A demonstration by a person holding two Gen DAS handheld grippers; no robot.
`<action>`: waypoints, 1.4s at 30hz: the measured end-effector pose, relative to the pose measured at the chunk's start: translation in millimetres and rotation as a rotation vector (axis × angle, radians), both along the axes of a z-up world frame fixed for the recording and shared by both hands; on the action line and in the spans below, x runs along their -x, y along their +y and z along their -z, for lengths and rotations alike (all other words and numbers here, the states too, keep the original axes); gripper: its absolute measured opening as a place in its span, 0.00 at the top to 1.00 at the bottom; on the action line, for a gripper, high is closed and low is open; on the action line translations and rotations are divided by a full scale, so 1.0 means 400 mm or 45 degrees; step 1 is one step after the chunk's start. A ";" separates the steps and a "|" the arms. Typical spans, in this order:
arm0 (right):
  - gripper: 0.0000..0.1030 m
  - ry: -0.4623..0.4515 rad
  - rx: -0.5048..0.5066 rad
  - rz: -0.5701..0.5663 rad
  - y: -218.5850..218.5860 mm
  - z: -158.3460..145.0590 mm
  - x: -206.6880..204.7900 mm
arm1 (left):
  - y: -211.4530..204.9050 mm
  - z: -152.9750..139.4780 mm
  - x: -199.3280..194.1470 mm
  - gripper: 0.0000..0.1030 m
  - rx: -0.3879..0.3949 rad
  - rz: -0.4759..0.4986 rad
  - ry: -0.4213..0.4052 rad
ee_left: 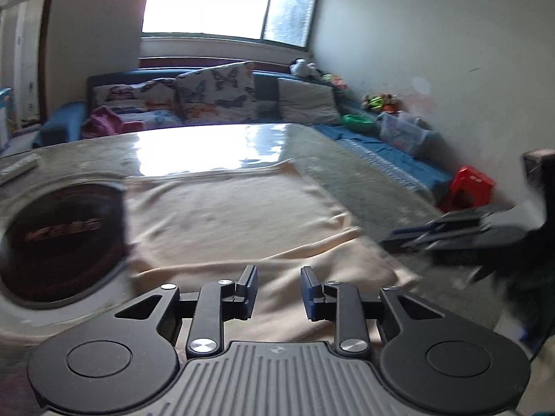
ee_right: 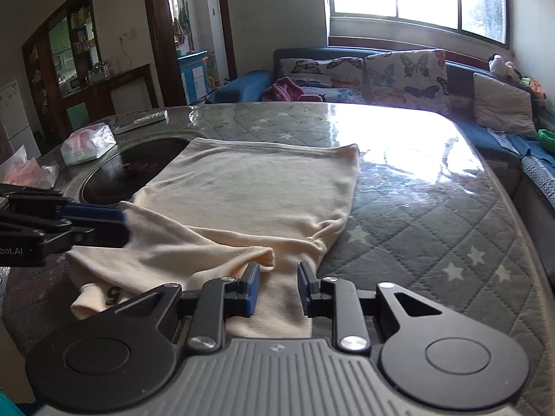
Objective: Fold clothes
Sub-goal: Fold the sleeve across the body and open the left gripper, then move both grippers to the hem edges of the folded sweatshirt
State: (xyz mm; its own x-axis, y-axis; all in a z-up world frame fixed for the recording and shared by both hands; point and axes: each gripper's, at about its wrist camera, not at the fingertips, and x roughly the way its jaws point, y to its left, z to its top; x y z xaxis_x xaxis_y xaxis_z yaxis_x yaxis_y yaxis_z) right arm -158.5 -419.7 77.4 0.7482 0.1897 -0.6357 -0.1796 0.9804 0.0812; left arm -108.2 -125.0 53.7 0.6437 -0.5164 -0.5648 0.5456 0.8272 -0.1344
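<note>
A cream garment (ee_right: 249, 187) lies flat on the quilted grey table (ee_right: 433, 228), its near part folded over into a loose bunch with a dark printed mark at the near left. In the left wrist view the garment (ee_left: 225, 215) fills the middle. My left gripper (ee_left: 277, 275) hovers over its near edge, jaws apart and nothing pinched between them. From the right wrist view the left gripper (ee_right: 119, 222) reaches in from the left, its tips at the garment's left edge. My right gripper (ee_right: 279, 272) is open over the near right strip of cloth; it also shows blurred as the right gripper (ee_left: 409, 235).
A round dark cooker plate (ee_right: 138, 170) is set into the table left of the garment. A tissue pack (ee_right: 86, 144), a flat box (ee_right: 142, 121) and a plastic bag (ee_right: 27, 170) sit at the far left. A sofa with butterfly cushions (ee_right: 402, 76) stands behind; a red stool (ee_left: 468, 187) is on the right.
</note>
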 end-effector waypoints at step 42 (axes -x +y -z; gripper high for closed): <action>0.91 -0.072 0.130 -0.077 0.081 -0.019 -0.067 | 0.112 -0.012 -0.012 0.72 -0.091 0.062 -0.091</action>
